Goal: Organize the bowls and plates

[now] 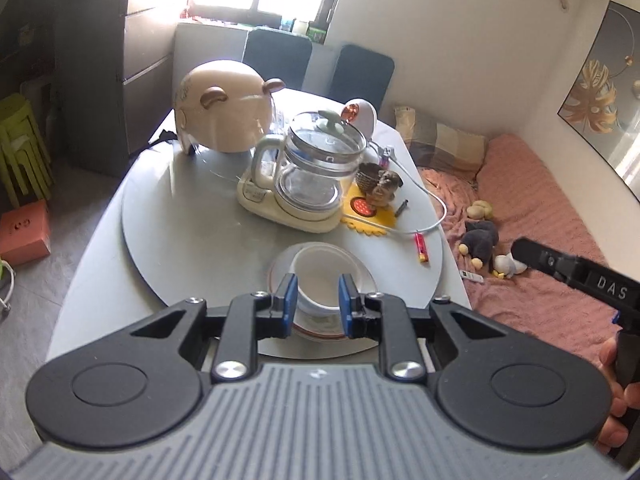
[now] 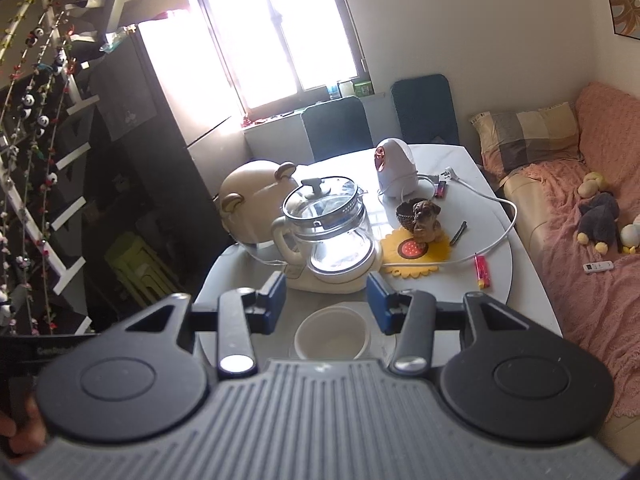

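Nearby, at the front edge of a round grey turntable (image 1: pixel 180 216) on a pale dining table (image 1: pixel 80 280), a plain white ceramic bowl (image 1: pixel 324 276) sits inside a shallow white plate with a thin red rim line (image 1: pixel 316 330). From the left wrist view, the left gripper (image 1: pixel 318 306), black with blue finger pads (image 1: pixel 290 296), is above the near side of the bowl; its pads stand a moderate way apart, one on either side of the bowl's near rim, and they seem to hang just clear of it, though the angle makes contact hard to judge. The right gripper (image 2: pixel 327 306), seen from its own camera, hovers higher with its blue pads set wide and nothing between them; the same bowl (image 2: pixel 332 338) lies below, close to the camera body. Its black handle (image 1: pixel 576 272) also shows at the right of the left view, out over a pink blanket-covered bed (image 1: pixel 540 208).

Behind the bowl stands a clear glass kettle on a cream electric base (image 1: pixel 308 176), and behind that a cream helmet with small brown bear ears (image 1: pixel 220 112). To the right of the kettle, a small brown dog figurine (image 2: pixel 426 220) rests on a yellow sunflower-shaped mat (image 2: pixel 416 254). A red lighter (image 1: pixel 421 249) lies near the turntable's right edge, beside a white power cord (image 2: pixel 496 236).
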`<state>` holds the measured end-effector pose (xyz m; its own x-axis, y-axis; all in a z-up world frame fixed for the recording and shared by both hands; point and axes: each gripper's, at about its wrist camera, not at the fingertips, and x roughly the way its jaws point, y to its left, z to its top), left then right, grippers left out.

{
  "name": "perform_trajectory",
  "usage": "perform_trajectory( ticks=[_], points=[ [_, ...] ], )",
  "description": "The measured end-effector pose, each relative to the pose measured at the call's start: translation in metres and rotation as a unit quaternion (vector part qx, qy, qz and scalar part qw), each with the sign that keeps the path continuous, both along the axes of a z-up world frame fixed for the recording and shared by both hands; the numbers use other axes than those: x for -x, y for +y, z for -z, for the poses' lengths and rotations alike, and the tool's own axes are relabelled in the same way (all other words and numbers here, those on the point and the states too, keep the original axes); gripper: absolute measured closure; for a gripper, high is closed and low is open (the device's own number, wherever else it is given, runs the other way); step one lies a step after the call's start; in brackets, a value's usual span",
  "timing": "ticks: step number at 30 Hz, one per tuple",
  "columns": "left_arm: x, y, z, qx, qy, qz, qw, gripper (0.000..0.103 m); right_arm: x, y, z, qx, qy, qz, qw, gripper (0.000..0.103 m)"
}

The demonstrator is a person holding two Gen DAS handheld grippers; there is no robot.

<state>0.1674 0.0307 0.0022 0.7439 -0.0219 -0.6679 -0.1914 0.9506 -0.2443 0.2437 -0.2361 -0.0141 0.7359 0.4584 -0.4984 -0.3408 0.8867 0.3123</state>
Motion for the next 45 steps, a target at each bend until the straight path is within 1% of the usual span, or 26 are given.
perform_trajectory(
  ticks=[2, 4, 7, 10, 13, 17, 19, 21, 24, 27, 30, 36, 40, 42, 44, 45],
  points=[
    [0.012, 0.003, -0.004, -0.002, -0.004, 0.008, 1.0000, 0.079, 0.011, 0.002, 0.000, 0.002, 0.001, 0.002, 1.000, 0.055],
    [0.022, 0.008, -0.007, -0.006, -0.008, 0.003, 0.9999, 0.079, 0.022, 0.003, -0.001, 0.001, 0.003, 0.006, 1.000, 0.055],
    [0.036, 0.014, -0.008, 0.001, -0.013, 0.006, 0.9999, 0.079, 0.037, 0.007, -0.002, 0.006, 0.010, 0.017, 1.000, 0.055],
    [0.046, 0.017, -0.006, -0.011, -0.010, 0.004, 0.9999, 0.079, 0.053, 0.012, 0.000, 0.019, 0.014, 0.019, 1.000, 0.055],
    [0.059, 0.018, -0.003, -0.011, -0.007, 0.009, 0.9999, 0.079, 0.069, 0.017, 0.005, 0.031, 0.018, 0.018, 0.999, 0.055],
    [0.074, 0.009, 0.001, -0.034, -0.005, 0.026, 0.9991, 0.079, 0.085, 0.024, 0.013, 0.047, 0.040, 0.015, 0.998, 0.055],
    [0.080, 0.007, 0.000, -0.039, -0.009, 0.030, 0.9987, 0.079, 0.093, 0.026, 0.012, 0.064, 0.034, 0.020, 0.997, 0.055],
    [0.082, 0.008, 0.001, -0.034, -0.010, 0.028, 0.9990, 0.079, 0.099, 0.027, 0.010, 0.082, 0.025, 0.020, 0.996, 0.055],
    [0.084, 0.009, 0.002, -0.029, -0.009, 0.030, 0.9991, 0.076, 0.100, 0.023, 0.011, 0.067, 0.041, 0.021, 0.997, 0.055],
    [0.084, 0.008, 0.002, -0.033, -0.011, 0.034, 0.9988, 0.075, 0.103, 0.025, 0.015, 0.079, 0.042, 0.025, 0.996, 0.055],
    [0.083, 0.005, 0.001, -0.042, -0.014, 0.038, 0.9983, 0.075, 0.105, 0.027, 0.019, 0.080, 0.049, 0.026, 0.995, 0.055],
    [0.078, 0.008, 0.004, -0.028, -0.013, 0.042, 0.9987, 0.074, 0.104, 0.030, 0.018, 0.088, 0.047, 0.023, 0.995, 0.055],
    [0.070, 0.008, 0.009, -0.027, -0.003, 0.051, 0.9983, 0.074, 0.100, 0.028, 0.019, 0.088, 0.053, 0.029, 0.994, 0.055],
    [0.066, 0.008, 0.010, -0.024, 0.002, 0.056, 0.9982, 0.072, 0.099, 0.029, 0.020, 0.087, 0.055, 0.028, 0.994, 0.055],
    [0.064, 0.009, 0.011, -0.025, 0.002, 0.057, 0.9980, 0.065, 0.099, 0.030, 0.020, 0.090, 0.055, 0.030, 0.994, 0.055],
    [0.062, 0.009, 0.011, -0.027, 0.002, 0.059, 0.9979, 0.063, 0.100, 0.030, 0.020, 0.090, 0.054, 0.032, 0.994, 0.055]
  ],
)
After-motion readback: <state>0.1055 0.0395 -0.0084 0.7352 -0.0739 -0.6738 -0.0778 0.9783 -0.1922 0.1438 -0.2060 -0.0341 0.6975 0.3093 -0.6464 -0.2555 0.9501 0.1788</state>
